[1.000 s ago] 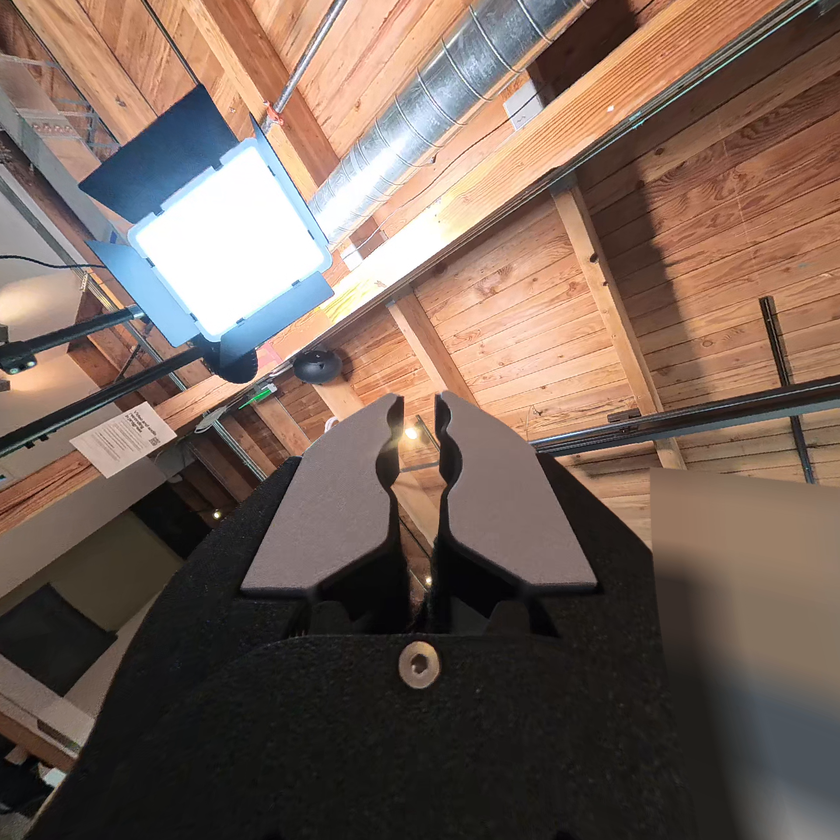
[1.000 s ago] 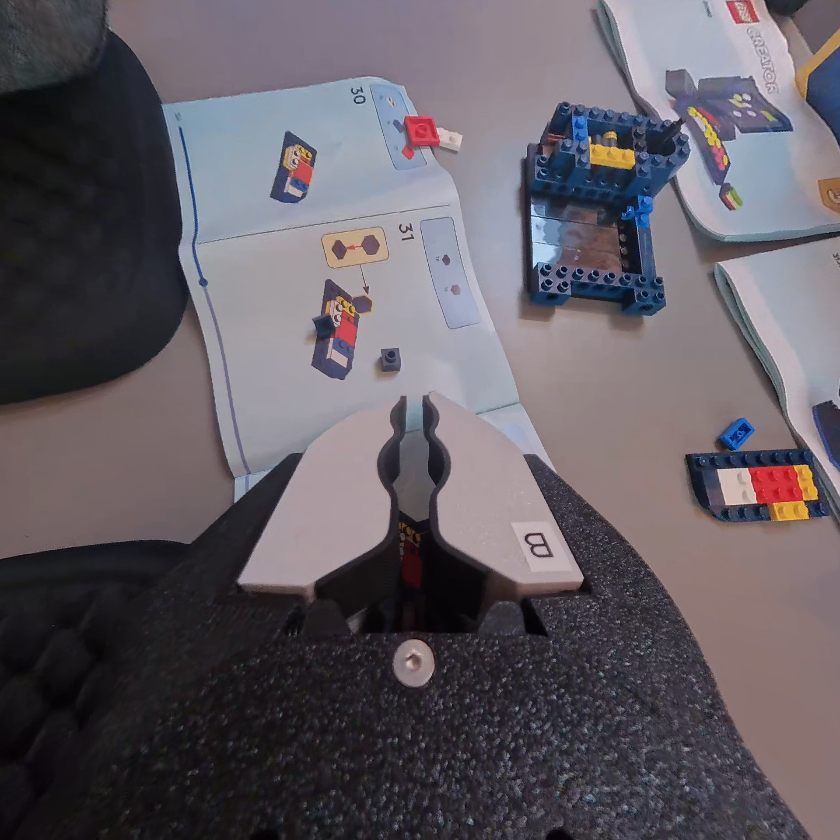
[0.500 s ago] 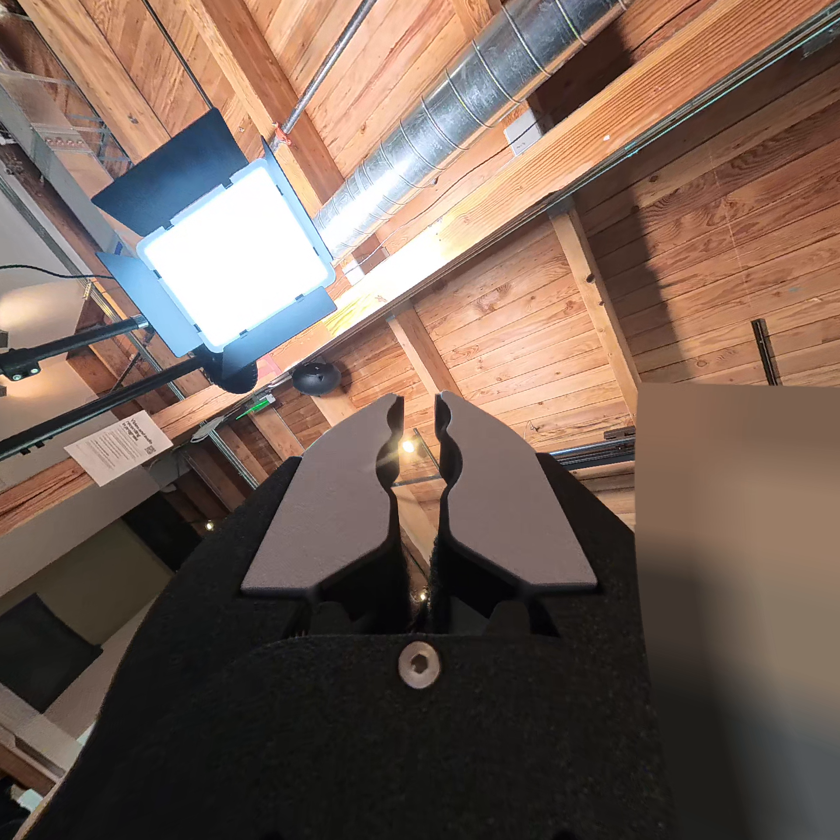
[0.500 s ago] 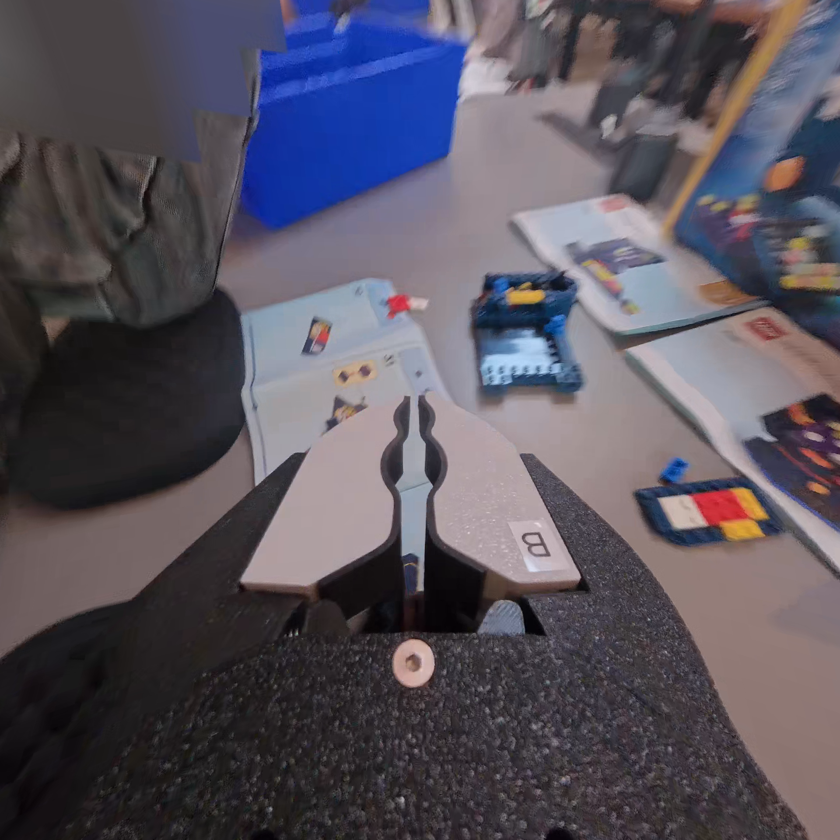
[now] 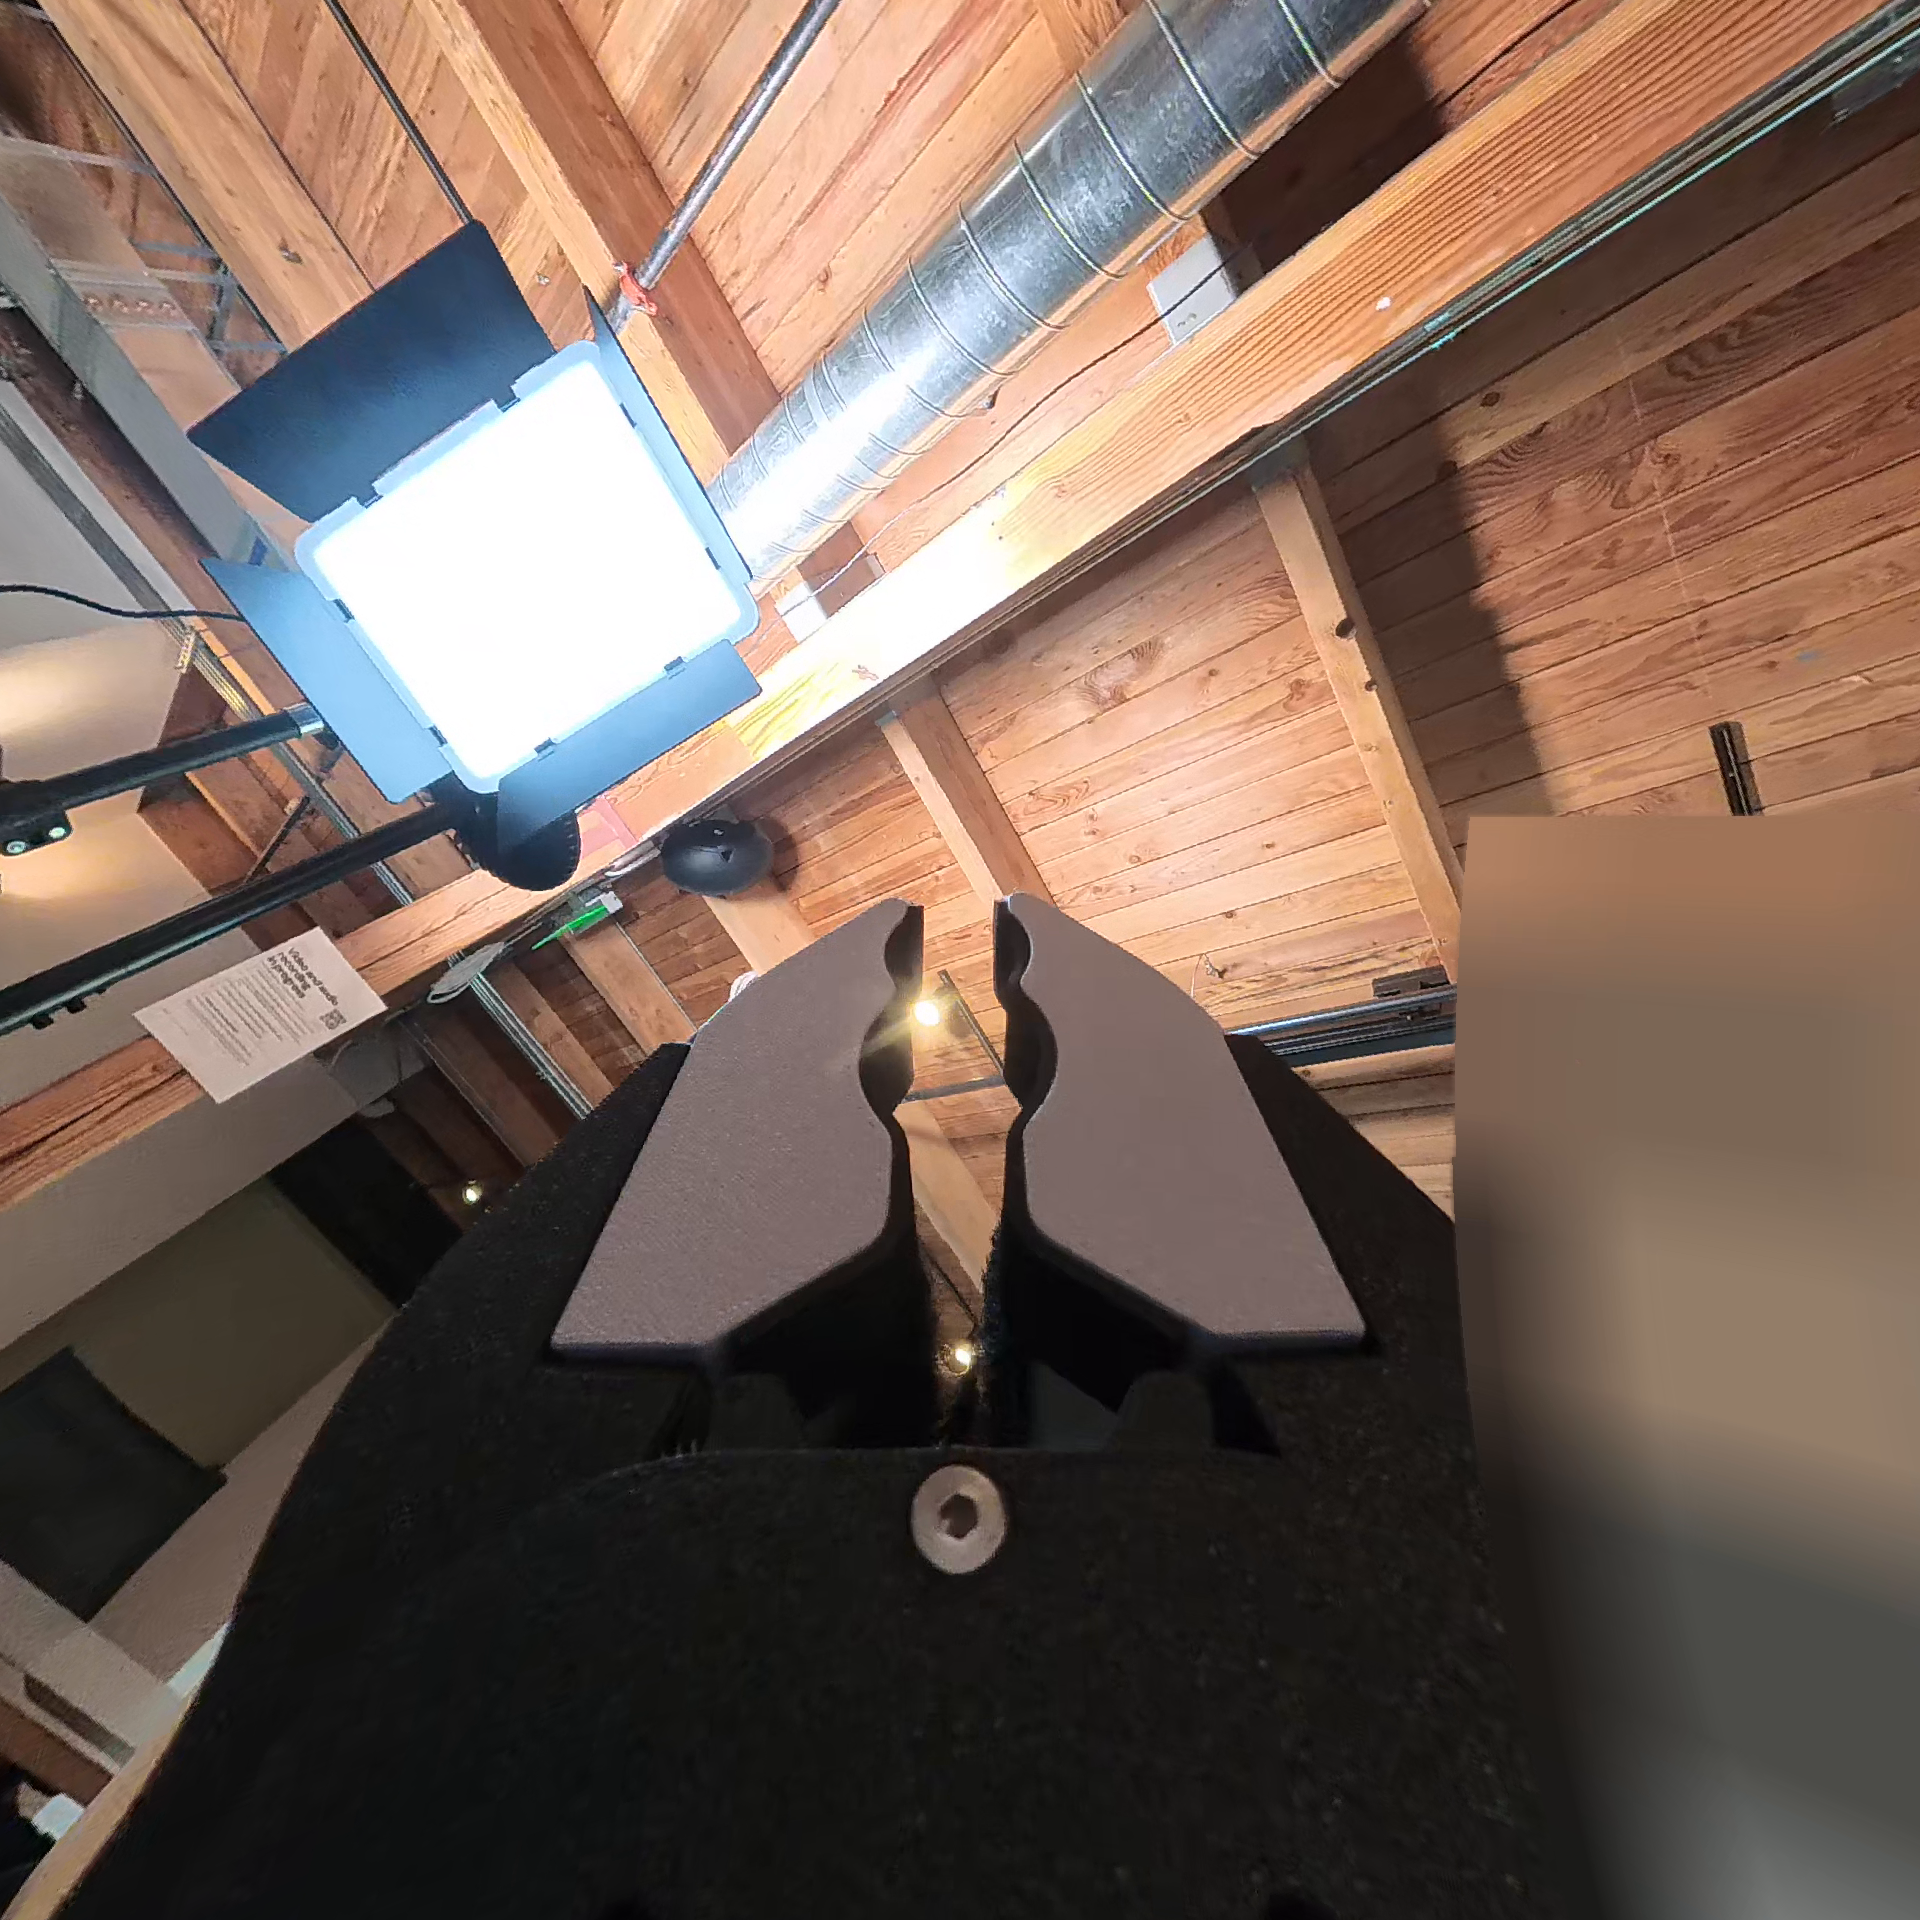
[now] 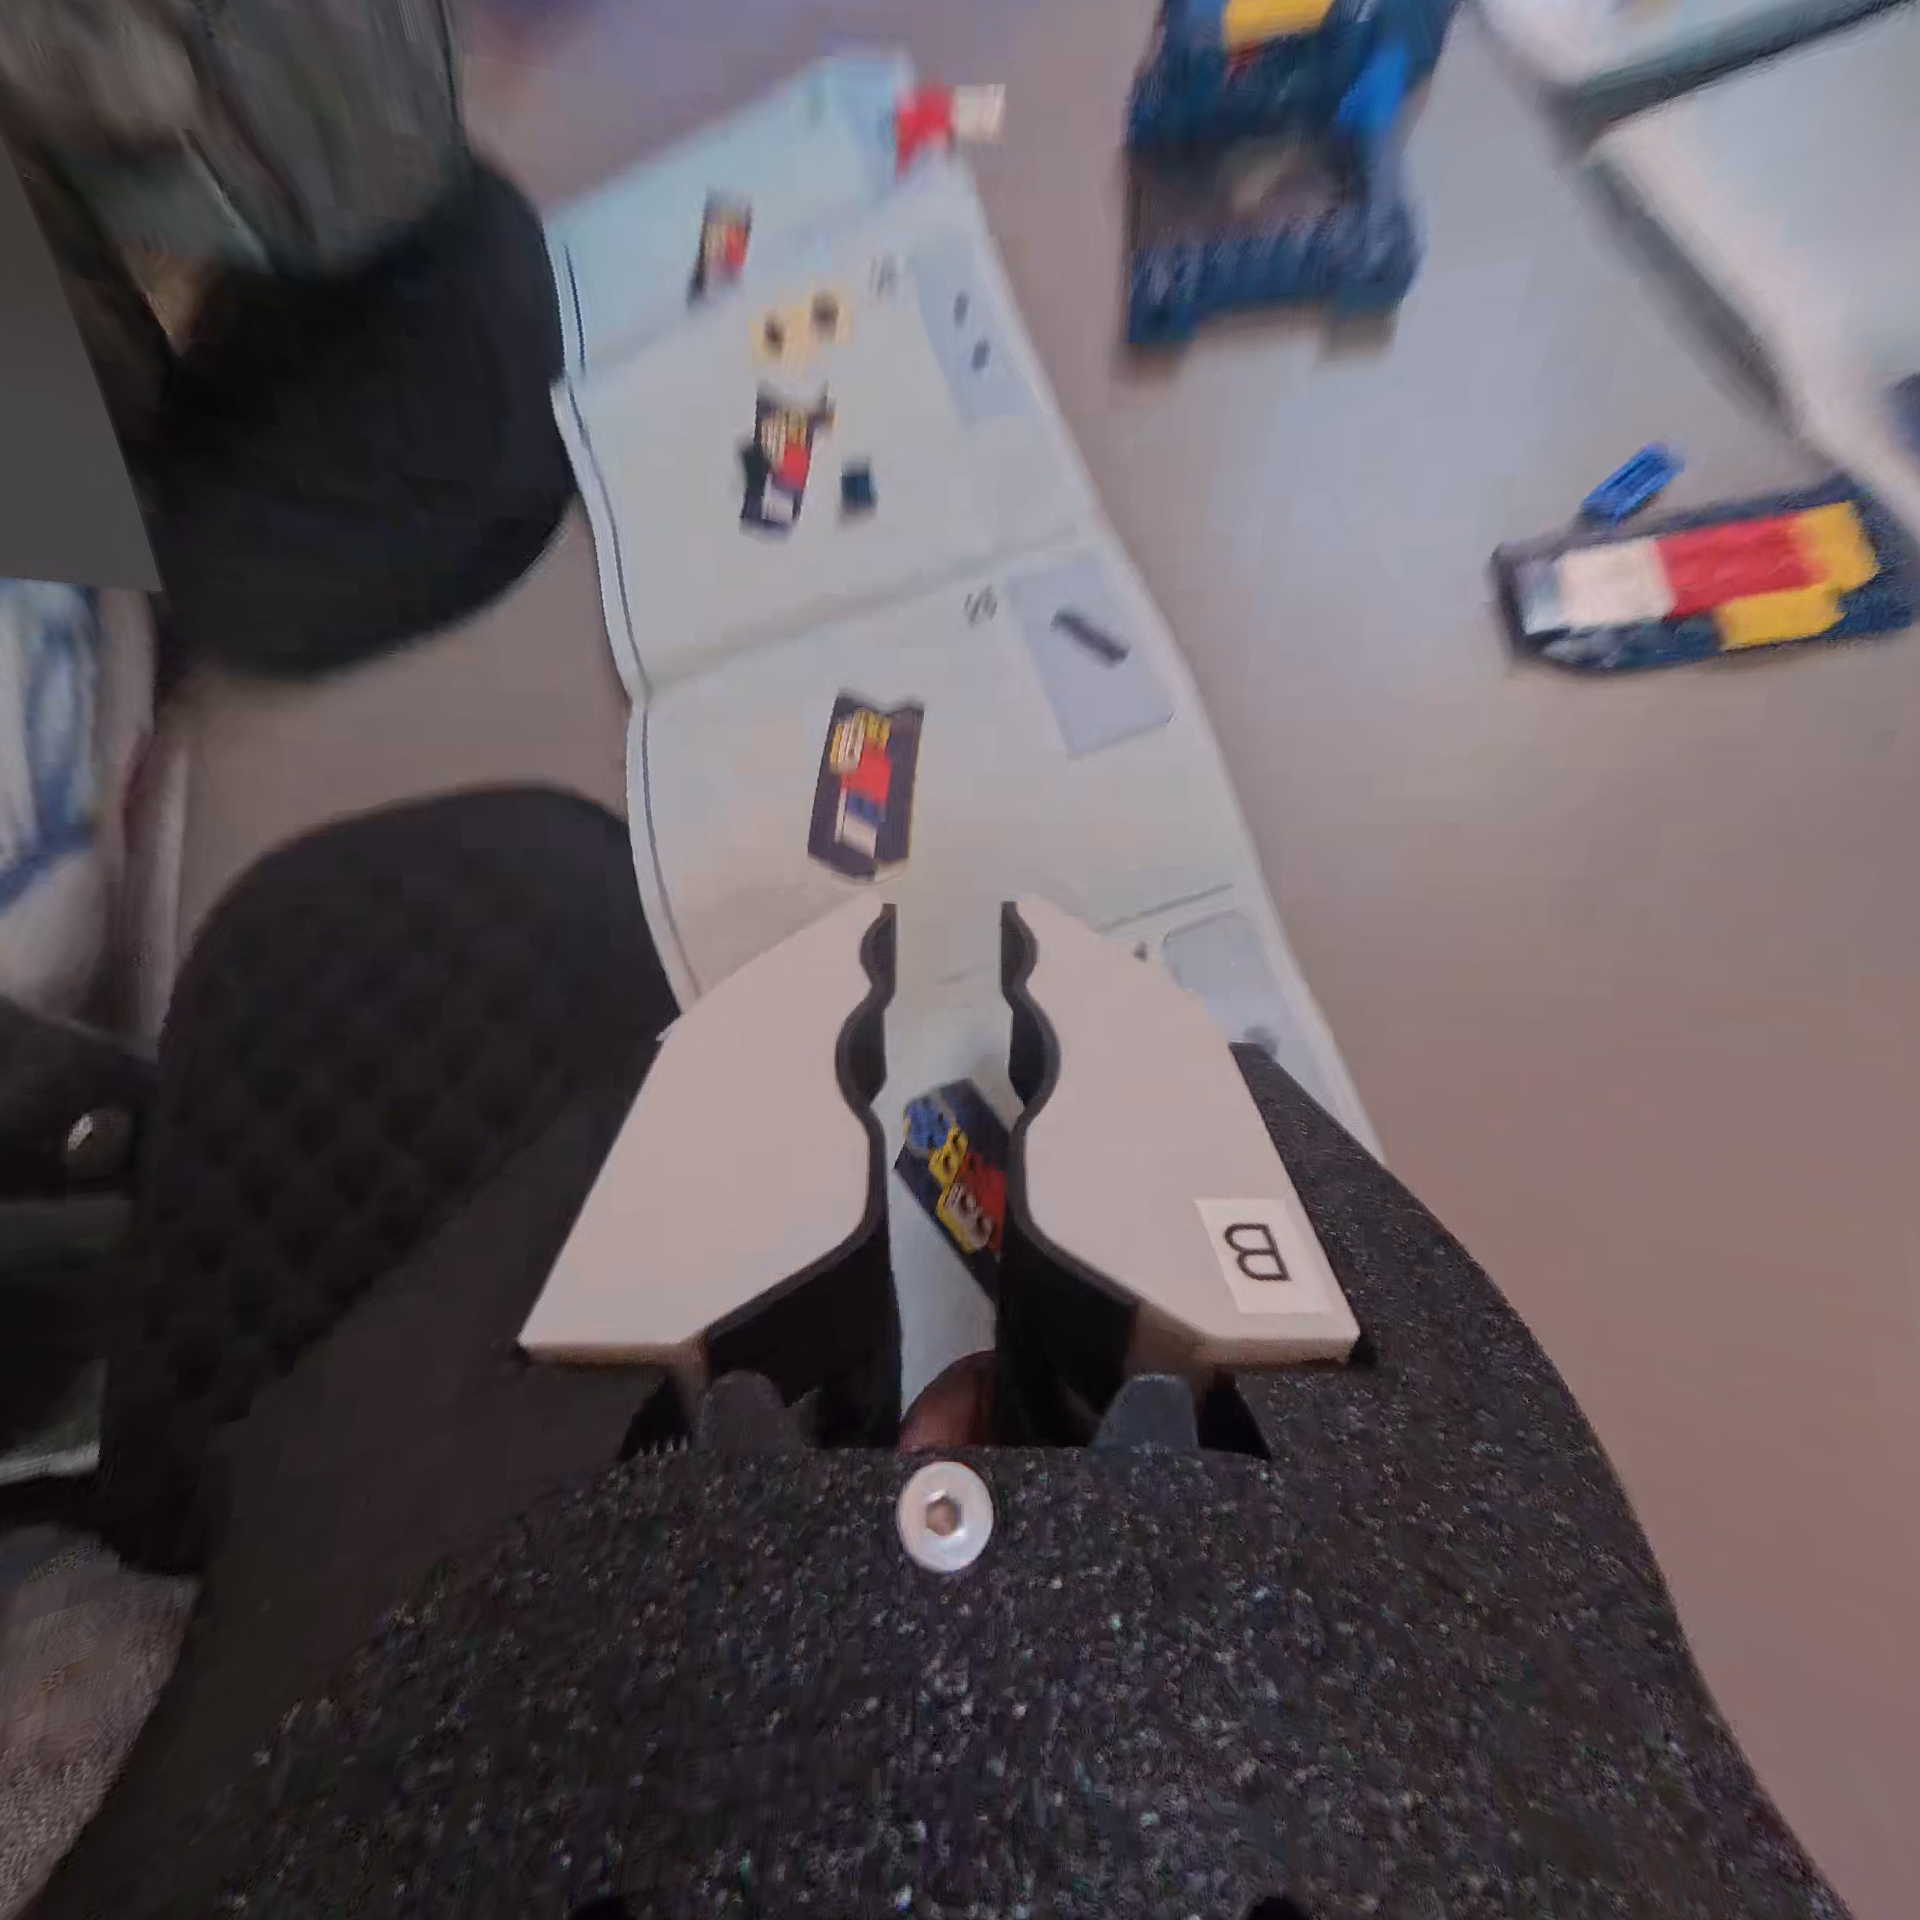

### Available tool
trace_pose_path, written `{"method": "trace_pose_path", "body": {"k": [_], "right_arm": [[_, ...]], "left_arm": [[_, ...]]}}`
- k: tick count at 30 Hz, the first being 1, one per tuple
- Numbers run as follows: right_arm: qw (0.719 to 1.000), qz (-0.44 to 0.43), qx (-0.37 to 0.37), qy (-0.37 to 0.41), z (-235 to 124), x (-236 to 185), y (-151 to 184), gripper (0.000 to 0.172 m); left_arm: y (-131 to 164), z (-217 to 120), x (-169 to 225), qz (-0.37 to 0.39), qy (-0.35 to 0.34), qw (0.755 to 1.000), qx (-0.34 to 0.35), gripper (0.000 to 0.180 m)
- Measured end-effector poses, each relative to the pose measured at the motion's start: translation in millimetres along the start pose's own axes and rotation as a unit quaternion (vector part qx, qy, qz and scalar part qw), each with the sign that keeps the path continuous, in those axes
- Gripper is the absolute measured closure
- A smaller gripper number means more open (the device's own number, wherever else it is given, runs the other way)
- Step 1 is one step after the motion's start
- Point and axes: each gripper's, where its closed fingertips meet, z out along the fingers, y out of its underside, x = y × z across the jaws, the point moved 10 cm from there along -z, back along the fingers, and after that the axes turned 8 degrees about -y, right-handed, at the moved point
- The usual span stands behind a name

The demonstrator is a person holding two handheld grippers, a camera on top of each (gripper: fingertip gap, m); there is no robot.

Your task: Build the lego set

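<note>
The left claw (image 5: 958,914) tilts steeply upward at the wooden ceiling (image 5: 1195,727), its fingers slightly apart on nothing; a lit panel lamp (image 5: 530,571) hangs to its left, and open air surrounds the tips. The right claw (image 6: 940,914) angles down over a pale blue instruction booklet (image 6: 935,644) on the table (image 6: 1455,987), fingers apart and bare. A black cushion (image 6: 395,1039) crowds its left; bare table lies rightward, with a flat multicoloured brick plate (image 6: 1704,582) beyond.

Right gripper (image 6: 940,914), jaws apart and bare, above pale blue instruction booklet (image 6: 914,582) on grey table (image 6: 1455,935).
</note>
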Motion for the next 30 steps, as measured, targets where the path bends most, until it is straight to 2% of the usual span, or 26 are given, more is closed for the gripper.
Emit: {"method": "trace_pose_path", "body": {"k": [3,12,20,22,25,27,30], "right_arm": [[0.999,0.000,-0.050,-0.001,4,-3,7,0.163],[0.998,0.015,-0.064,0.010,12,2,9,0.172],[0.998,0.025,-0.058,0.008,12,2,9,0.172],[0.998,0.028,-0.057,0.008,12,3,10,0.172],[0.998,0.037,-0.050,0.003,12,4,11,0.172],[0.998,0.041,-0.047,0.001,12,4,11,0.172],[0.998,0.047,-0.046,0.001,12,4,11,0.172]], "left_arm": [[0,0,0,0.004,0.000,1.000,0.003,0.168],[2,0,1,0.005,0.000,1.000,-0.001,0.168],[2,1,4,0.021,0.002,1.000,-0.017,0.168],[6,6,5,0.044,0.002,0.997,-0.059,0.168],[20,16,7,0.091,0.021,0.980,-0.177,0.168],[33,21,13,0.125,0.055,0.955,-0.264,0.167],[56,21,28,0.232,0.094,0.897,-0.365,0.165]]}}
